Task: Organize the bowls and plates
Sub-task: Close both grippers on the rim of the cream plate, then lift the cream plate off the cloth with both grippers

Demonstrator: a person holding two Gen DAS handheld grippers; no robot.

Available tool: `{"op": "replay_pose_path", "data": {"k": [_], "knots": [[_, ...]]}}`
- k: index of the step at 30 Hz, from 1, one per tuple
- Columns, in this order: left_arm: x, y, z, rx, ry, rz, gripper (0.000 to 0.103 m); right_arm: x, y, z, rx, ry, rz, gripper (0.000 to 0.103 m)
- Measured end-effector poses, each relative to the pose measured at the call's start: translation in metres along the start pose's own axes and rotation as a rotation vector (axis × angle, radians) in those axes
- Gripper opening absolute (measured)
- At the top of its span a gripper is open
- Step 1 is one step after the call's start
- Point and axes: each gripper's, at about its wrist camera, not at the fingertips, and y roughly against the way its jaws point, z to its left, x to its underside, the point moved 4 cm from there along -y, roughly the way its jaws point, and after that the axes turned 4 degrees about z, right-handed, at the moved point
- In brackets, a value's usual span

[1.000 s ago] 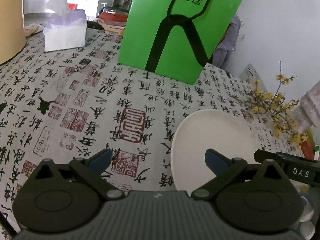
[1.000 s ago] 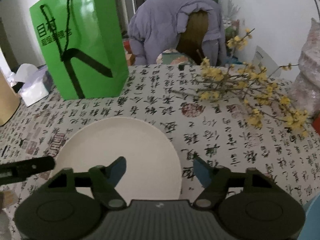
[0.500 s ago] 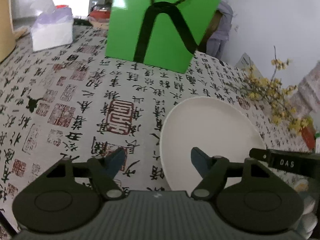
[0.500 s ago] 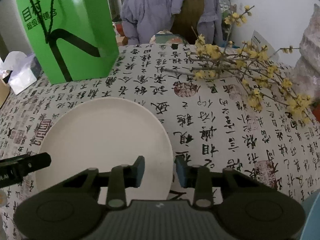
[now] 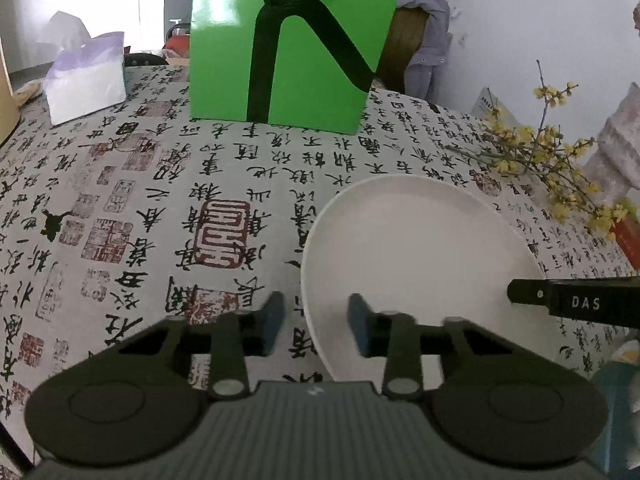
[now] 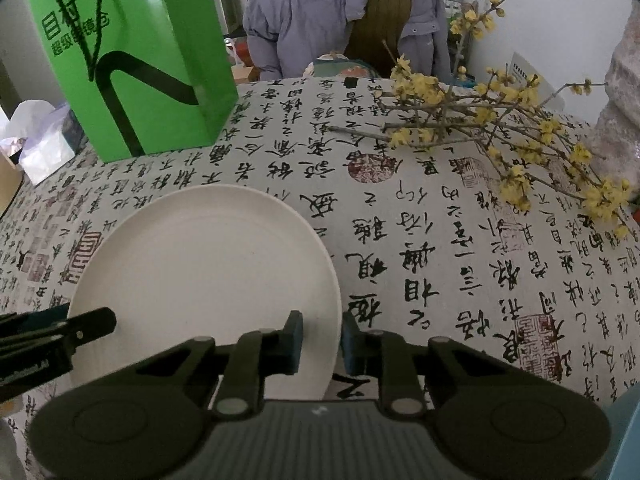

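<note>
Judging from what's shown, not much of the tidying has been done yet. Only one plate (image 6: 204,264) can be seen, sat flat on the calligraphy-print tablecloth (image 5: 168,184) in the lower middle of both views, and no bowls or stack can be spotted anywhere, so pretty much everything is left.

The plate's near rim is straddled by the left gripper (image 5: 316,322) at the lower centre of the left wrist view, one pad outside the edge and one over the plate. Its jaws have just been closing, but a gap is left and whether the rim is actually pinched can't be told. Same story on the opposite edge: the right gripper (image 6: 322,342) has been closed down around the rim at the lower centre of its view, nearly shut, and contact looks likely but isn't confirmed.

The plate itself is plain, round, off-white and matte, shallow with a slightly raised lip, and nothing is on it. The lift hasn't been started, by the look of it.
</note>
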Motion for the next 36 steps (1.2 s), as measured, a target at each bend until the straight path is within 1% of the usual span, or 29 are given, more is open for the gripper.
{"op": "replay_pose_path", "data": {"k": [2,4,5,7,10,21,29,36], "knots": [[0.000,-0.001,-0.001,-0.004,-0.014,-0.009,0.024,0.000,0.000,0.000,0.003,0.007,-0.003,0.018],[0.000,-0.001,-0.003,-0.006,-0.026,-0.015,0.024,0.002,0.001,0.004,0.023,0.042,-0.013,0.018],[0.001,-0.001,-0.004,-0.007,-0.033,-0.015,0.022,0.002,0.001,0.006,0.030,0.054,-0.015,0.019],[0.001,-0.001,-0.006,-0.014,-0.044,-0.021,0.022,0.002,0.002,0.007,0.036,0.063,-0.017,0.019],[0.001,-0.002,-0.006,-0.015,-0.044,-0.024,0.022,0.003,0.004,0.009,0.056,0.092,-0.046,0.016],[0.001,-0.001,-0.005,-0.021,-0.033,-0.024,0.022,0.004,0.007,0.008,0.037,0.086,-0.064,0.014],[-0.001,0.007,-0.010,-0.032,-0.053,-0.055,0.022,0.004,0.015,0.004,0.016,0.074,-0.089,0.013],[-0.003,0.015,-0.011,-0.025,-0.044,-0.078,0.022,0.003,0.024,0.001,-0.010,0.060,-0.119,0.013]]}}
